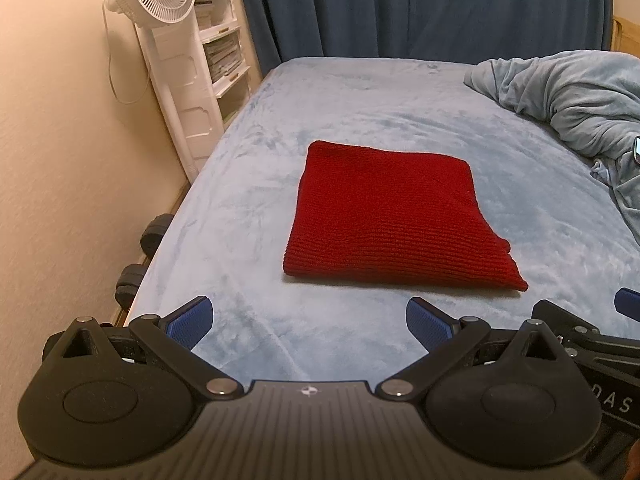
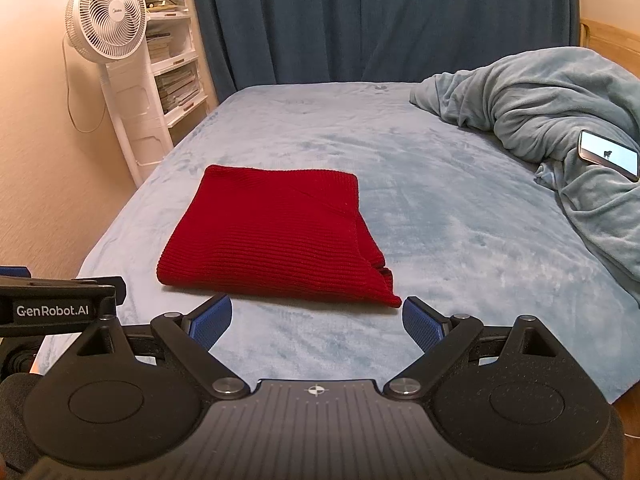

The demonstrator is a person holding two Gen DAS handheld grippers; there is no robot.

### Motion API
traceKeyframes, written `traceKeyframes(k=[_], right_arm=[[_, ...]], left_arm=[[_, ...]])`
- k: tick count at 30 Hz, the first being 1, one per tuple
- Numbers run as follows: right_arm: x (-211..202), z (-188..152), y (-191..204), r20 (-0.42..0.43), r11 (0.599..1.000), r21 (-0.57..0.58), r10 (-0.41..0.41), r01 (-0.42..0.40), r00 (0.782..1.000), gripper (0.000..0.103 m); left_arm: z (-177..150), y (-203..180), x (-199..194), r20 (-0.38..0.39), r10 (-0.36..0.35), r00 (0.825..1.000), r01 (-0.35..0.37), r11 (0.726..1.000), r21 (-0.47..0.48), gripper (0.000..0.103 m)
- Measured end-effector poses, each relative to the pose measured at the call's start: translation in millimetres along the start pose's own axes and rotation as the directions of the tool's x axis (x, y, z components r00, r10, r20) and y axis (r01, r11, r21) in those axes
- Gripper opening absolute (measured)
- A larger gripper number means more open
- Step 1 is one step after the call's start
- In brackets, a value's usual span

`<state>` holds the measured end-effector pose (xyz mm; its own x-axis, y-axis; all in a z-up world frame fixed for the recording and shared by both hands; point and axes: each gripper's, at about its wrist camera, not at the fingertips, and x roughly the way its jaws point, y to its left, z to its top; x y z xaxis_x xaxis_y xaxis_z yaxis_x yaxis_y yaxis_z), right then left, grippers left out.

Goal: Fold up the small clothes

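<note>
Red ribbed knit garment (image 1: 392, 216), folded just ahead of the spread, empty left claw (image 1: 308, 326) and right claw (image 2: 316, 322), may unfold if its loose near-right corner (already bulging) gets snagged.

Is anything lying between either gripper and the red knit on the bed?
Nothing visible. Only bare bedsheet separates the open left gripper and open right gripper from the red knit. The rumpled blanket and phone sit off to the right.

Both wrist views low, side by side, sharing bed (image 1: 360, 112).
</note>
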<state>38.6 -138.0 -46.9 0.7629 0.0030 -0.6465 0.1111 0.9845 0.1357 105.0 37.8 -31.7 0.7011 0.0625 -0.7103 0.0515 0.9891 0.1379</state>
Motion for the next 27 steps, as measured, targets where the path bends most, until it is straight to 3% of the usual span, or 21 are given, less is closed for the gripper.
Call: traceKeyframes(k=[27], right_arm=[[-0.2,-0.1,1.6,0.0,1.0,0.0,0.0,0.0,1.0,0.093]], left_arm=[[-2.0,1.4,2.4,-0.003,0.003,1.0,-0.003,1.0,0.01,0.103]])
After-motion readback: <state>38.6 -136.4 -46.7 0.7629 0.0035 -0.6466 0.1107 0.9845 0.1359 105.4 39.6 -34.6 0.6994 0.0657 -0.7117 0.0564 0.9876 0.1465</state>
